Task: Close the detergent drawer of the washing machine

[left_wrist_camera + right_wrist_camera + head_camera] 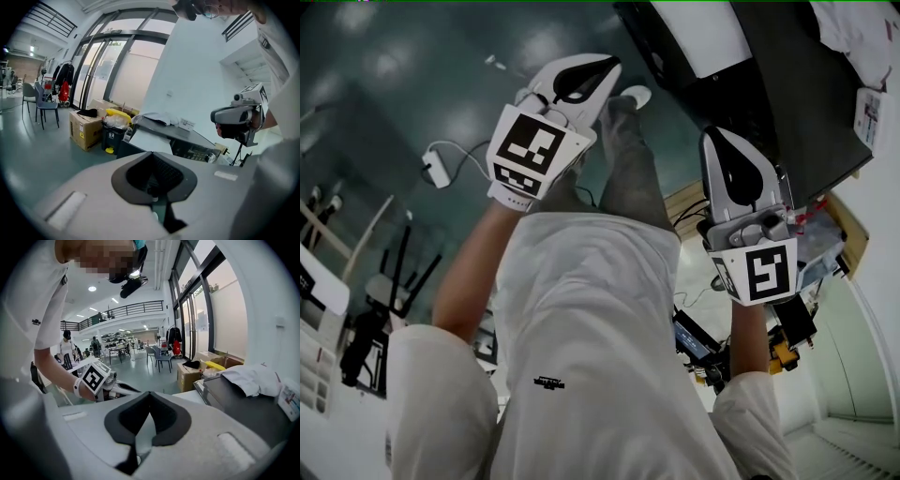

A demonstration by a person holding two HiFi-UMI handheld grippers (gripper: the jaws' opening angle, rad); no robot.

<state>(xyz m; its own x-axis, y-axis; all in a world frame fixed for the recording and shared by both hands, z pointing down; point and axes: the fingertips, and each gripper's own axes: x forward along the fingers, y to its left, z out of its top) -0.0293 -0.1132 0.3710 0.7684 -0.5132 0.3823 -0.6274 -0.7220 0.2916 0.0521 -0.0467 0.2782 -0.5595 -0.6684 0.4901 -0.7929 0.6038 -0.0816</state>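
Detergent drawer [149, 144]: white slab at the front of the dark grey, flat-topped washing machine [187, 135], just left of the black control strip [194, 151] with its round knob [208, 157]. Cannot tell whether the drawer stands out or sits flush. Neither gripper touches it

On the machine top: a crumpled white cloth [154, 118], with a small white printed tag [187, 124] just beside it

Left gripper [152, 153]: white shell, black pads. Fingers are together tip to tip with nothing between them. It is held up in front of the person's white shirt [581, 337], well apart from the machine

Right gripper [149, 393]: same build. Fingers also meet at the tips and are empty. In the head view it shows near the machine's dark corner but apart from it

Surroundings, left gripper view: a brown cardboard box [84, 129] stands on the grey-green floor [33, 145]. A black bin with a yellow lid [112, 136] sits between the box and the machine. A grey chair [45, 104] stands further back, near the tall glazed wall [117, 70]
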